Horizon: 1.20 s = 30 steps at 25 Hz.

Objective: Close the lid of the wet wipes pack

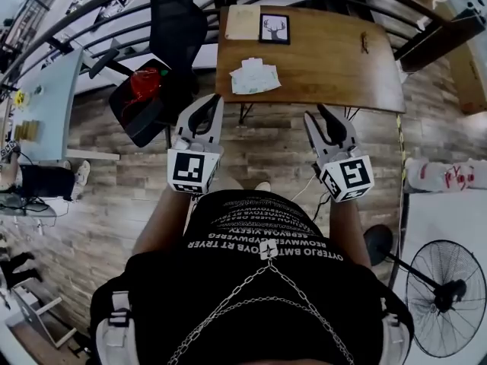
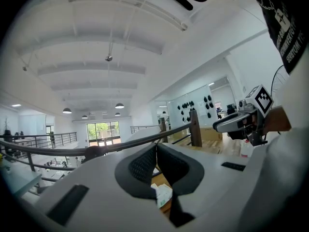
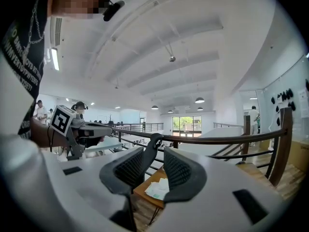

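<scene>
Wipes pack (image 1: 255, 77) lies on the table (image 1: 327, 59), near its left front part, well apart from both grippers and touched by neither. I cannot tell from here how its lid sits. All round is a big white room with a high roof and round lamps. The floor (image 1: 274, 139) is made of grey-brown wood boards, and a wide bare strip of it runs between the person and the table's front edge. A dark curved rail (image 1: 91, 10) runs behind the table. The table is smooth brown wood with rounded corners, and most of its top is bare. A black chair (image 1: 176, 21) stands at its far left corner. A round fan (image 1: 445, 287) stands low on the right. A black bin (image 1: 144, 86) with red stuff inside sits left of the table. At the table's far edge are a tan card (image 1: 242, 23) and, just beside it, a small black frame (image 1: 274, 28) with a deer picture. The left gripper (image 1: 213, 101) is held in the air over the floor, its ribbed black tips pressed together on nothing. The right gripper (image 1: 316, 111) is held up level with it, its jaws spread, with nothing between them.
</scene>
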### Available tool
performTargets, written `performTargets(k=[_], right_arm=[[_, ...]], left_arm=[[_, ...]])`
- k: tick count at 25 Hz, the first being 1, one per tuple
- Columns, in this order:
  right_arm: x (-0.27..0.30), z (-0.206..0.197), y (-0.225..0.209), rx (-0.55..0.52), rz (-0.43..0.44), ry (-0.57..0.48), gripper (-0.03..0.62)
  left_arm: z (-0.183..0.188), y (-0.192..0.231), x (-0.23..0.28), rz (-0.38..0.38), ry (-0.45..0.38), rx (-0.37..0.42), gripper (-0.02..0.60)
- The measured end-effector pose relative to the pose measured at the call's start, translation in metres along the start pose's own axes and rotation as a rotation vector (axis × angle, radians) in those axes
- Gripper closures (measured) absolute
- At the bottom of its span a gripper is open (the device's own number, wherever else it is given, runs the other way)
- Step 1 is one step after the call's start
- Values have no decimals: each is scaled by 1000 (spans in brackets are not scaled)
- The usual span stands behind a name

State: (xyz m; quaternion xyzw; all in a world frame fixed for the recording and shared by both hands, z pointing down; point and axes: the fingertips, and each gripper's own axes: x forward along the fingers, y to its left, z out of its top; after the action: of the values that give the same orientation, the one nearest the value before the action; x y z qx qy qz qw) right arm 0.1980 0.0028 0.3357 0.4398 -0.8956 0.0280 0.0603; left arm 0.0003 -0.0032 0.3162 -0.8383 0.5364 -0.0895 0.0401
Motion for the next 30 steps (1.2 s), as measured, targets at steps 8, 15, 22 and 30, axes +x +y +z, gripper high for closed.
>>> performTargets(k=[8,15,22,30], right_arm=[[11,-10,3,13,25,27,464],[32,-19,-15,34,0,55,464],[67,-21,-28,42,-9,74,464],[108,-15,-49,43,-37,81,464]], left_arm=[[-7,1,10,-9,18,-2,552],[-18,15,38,-31,31,-12,552],[-28,35,74,-59,56,-22,552],[-30,67,119,-87,52,-26,552]])
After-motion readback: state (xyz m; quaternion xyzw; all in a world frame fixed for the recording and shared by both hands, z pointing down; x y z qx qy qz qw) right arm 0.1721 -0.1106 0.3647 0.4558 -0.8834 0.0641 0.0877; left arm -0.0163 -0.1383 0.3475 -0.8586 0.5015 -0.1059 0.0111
